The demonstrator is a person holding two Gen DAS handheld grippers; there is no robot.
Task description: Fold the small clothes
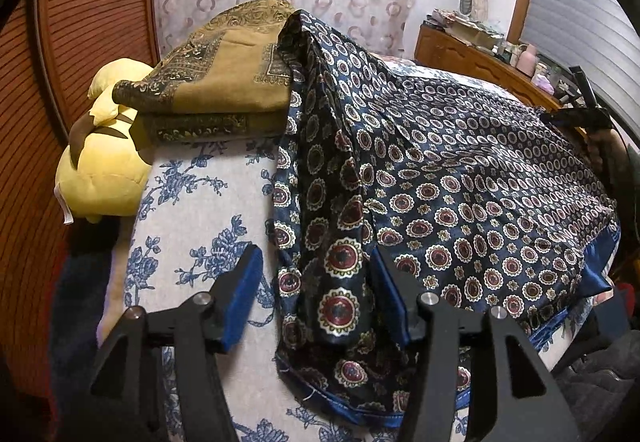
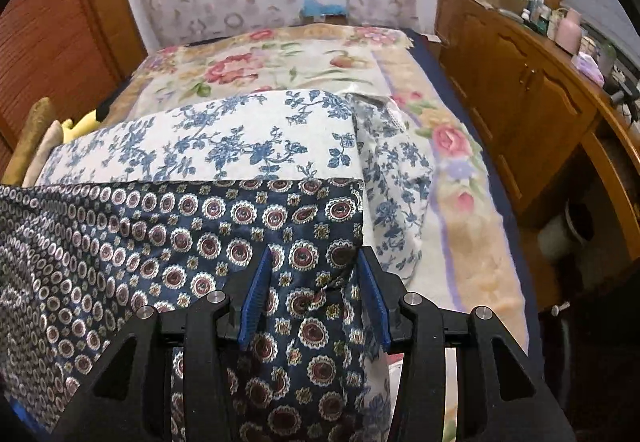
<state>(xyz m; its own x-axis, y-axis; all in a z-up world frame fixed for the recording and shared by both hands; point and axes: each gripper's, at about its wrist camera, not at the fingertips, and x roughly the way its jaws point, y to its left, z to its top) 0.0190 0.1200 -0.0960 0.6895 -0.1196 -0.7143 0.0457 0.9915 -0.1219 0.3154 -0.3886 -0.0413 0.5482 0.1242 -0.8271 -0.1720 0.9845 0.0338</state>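
A navy scarf with red and white medallions (image 1: 460,178) lies spread on a blue-flowered cushion (image 1: 200,210). Its left part is bunched into a hanging fold. My left gripper (image 1: 316,282) is open, its blue pads (image 1: 244,294) on either side of that bunched fold. In the right wrist view the same scarf (image 2: 140,242) covers the cushion's (image 2: 224,138) near side. My right gripper (image 2: 314,282) is open, its pads (image 2: 256,294) astride the scarf's right corner. The right gripper also shows at the far right of the left wrist view (image 1: 580,114).
A folded tan patterned cloth (image 1: 224,70) lies at the cushion's back left, beside a yellow plush toy (image 1: 104,170). A flowered blanket (image 2: 280,62) covers the bed behind. A wooden cabinet (image 2: 520,90) with clutter stands at right. A wooden louvred door (image 1: 80,22) is at left.
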